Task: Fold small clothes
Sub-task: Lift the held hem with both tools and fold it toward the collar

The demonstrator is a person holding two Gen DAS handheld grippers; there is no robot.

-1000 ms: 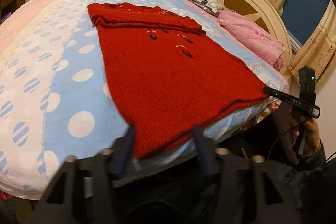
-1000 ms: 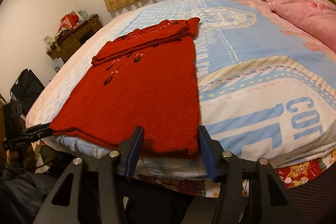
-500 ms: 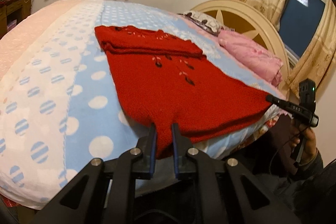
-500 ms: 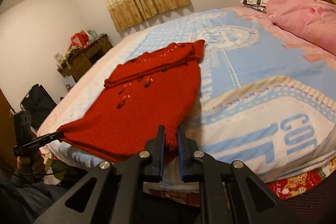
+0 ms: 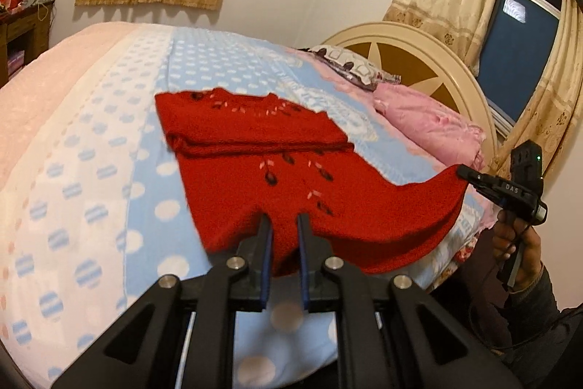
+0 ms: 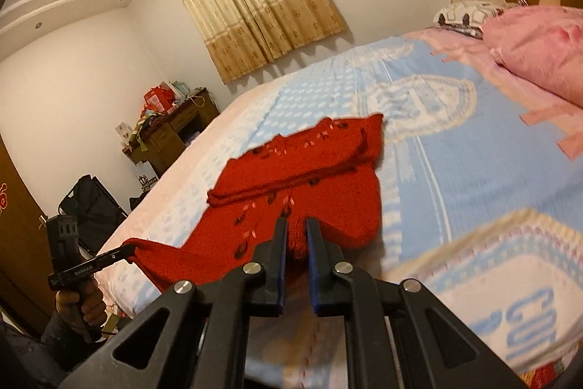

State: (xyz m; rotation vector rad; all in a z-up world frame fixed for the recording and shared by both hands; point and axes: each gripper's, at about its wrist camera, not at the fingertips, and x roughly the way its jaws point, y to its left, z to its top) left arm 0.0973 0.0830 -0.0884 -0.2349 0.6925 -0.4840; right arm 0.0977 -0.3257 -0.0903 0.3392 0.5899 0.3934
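A red knitted sweater with small dark and pink motifs lies on the bed, its sleeves folded across the top; it also shows in the right wrist view. My left gripper is shut on the sweater's bottom hem at one corner and lifts it off the bed. My right gripper is shut on the hem's other corner, also raised. Each gripper shows from the side in the other's view, the right one and the left one, with the hem sagging between them.
The bed has a blue, white and pink dotted cover. A pink pillow and a patterned pillow lie by the round cream headboard. A cluttered wooden desk stands beyond the bed by the curtains.
Both grippers closed on the sweater's bottom hem corners, then lifted them and moved them up the bed toward the folded sleeves.
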